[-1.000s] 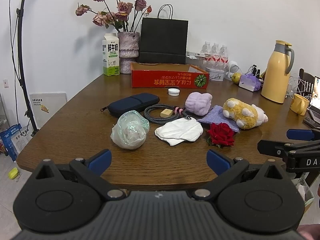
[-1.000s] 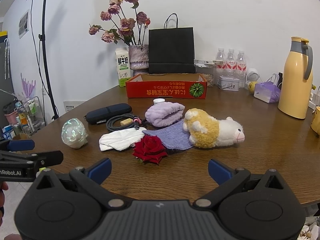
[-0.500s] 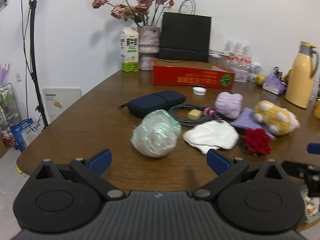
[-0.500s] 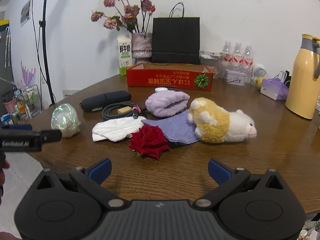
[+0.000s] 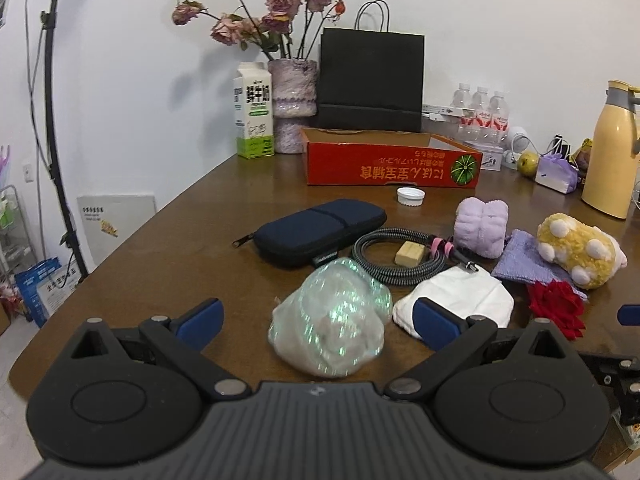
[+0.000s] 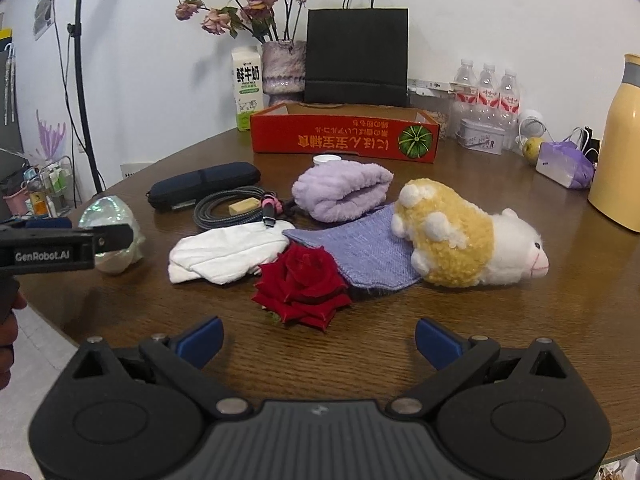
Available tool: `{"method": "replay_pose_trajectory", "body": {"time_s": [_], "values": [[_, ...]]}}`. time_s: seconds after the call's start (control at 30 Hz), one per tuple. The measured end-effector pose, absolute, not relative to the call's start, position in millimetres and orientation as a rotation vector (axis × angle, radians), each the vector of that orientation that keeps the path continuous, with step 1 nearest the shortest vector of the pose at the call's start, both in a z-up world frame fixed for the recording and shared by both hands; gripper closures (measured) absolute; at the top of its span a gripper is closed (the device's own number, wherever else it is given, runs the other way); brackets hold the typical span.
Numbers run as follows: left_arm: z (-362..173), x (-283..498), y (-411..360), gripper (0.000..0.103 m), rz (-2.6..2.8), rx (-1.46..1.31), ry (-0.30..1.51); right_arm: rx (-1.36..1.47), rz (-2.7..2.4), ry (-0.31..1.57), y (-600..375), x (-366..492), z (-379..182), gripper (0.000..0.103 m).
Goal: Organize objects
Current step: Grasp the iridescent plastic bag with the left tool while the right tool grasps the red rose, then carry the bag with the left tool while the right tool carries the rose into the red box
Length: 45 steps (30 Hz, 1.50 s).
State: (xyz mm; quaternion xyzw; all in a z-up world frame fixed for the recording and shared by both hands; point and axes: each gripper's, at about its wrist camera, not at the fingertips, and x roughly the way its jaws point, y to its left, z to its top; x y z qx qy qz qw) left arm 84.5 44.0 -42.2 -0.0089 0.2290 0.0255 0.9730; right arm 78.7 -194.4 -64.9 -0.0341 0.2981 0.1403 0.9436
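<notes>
On the left of the wooden table (image 5: 168, 248), the iridescent wrapped bundle (image 5: 330, 320) lies directly ahead of the left gripper (image 5: 318, 318), framed between its two blue fingertips (image 5: 200, 316), which stand wide apart with nothing held. Whether the pads are level with the bundle or short of it cannot be told from the left wrist view. The bundle is roughly rounded, slightly longer along the line running away from the camera, so the open jaws straddle its shorter width; judged from this, the left gripper is the nearer tool and a straight advance followed by closure is the likely next move. Moving right, the white folded cloth (image 5: 460, 296) sits just beside the bundle, touching or nearly so, and a closing finger could catch its edge. Further right lie the red rose (image 6: 302, 286), the purple cloth (image 6: 360, 248) and the plush sheep (image 6: 460, 236), all ahead of the right gripper (image 6: 318, 344), which is also spread wide and empty, with the rose nearest it. The red cardboard box (image 5: 390, 164) stands open at the back. The right wrist view shows the left gripper from the side, overlapping the bundle (image 6: 114, 236), which confirms close approach; only the left wrist view shows the bundle centred between the fingers.
</notes>
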Motion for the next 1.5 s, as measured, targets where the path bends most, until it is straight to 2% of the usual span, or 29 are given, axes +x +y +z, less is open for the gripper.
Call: {"method": "replay_pose_trajectory", "body": {"time_s": [0.07, 0.13, 0.2, 0.27, 0.47, 0.73, 0.93, 1.2, 1.5], "values": [[-44, 92, 44, 0.015, 0.034, -0.014, 0.461, -0.065, 0.281, 0.617, -193, 83, -66, 0.001], [-46, 100, 46, 0.042, 0.024, -0.018, 0.475, -0.060, 0.279, 0.624, -192, 88, -68, 0.001], [-50, 107, 47, 0.059, 0.032, -0.016, 0.502, -0.057, 0.281, 0.628, -191, 92, -69, 0.003], [-51, 108, 50, 0.062, 0.032, -0.023, 0.493, -0.055, 0.284, 0.636, -189, 97, -71, 0.006], [-50, 105, 58, 0.064, 0.018, -0.044, 0.475, -0.061, 0.281, 0.624, -183, 107, -75, 0.013], [-46, 102, 62, 0.064, 0.009, -0.055, 0.455, -0.047, 0.303, 0.582, -181, 113, -76, 0.039], [-47, 103, 62, 0.064, 0.009, -0.059, 0.461, -0.036, 0.317, 0.569, -183, 112, -76, 0.049], [-44, 96, 59, 0.064, 0.012, -0.053, 0.454, -0.032, 0.339, 0.554, -184, 106, -74, 0.055], [-34, 83, 52, 0.064, 0.007, -0.039, 0.424, -0.035, 0.362, 0.506, -184, 93, -64, 0.058]]}}
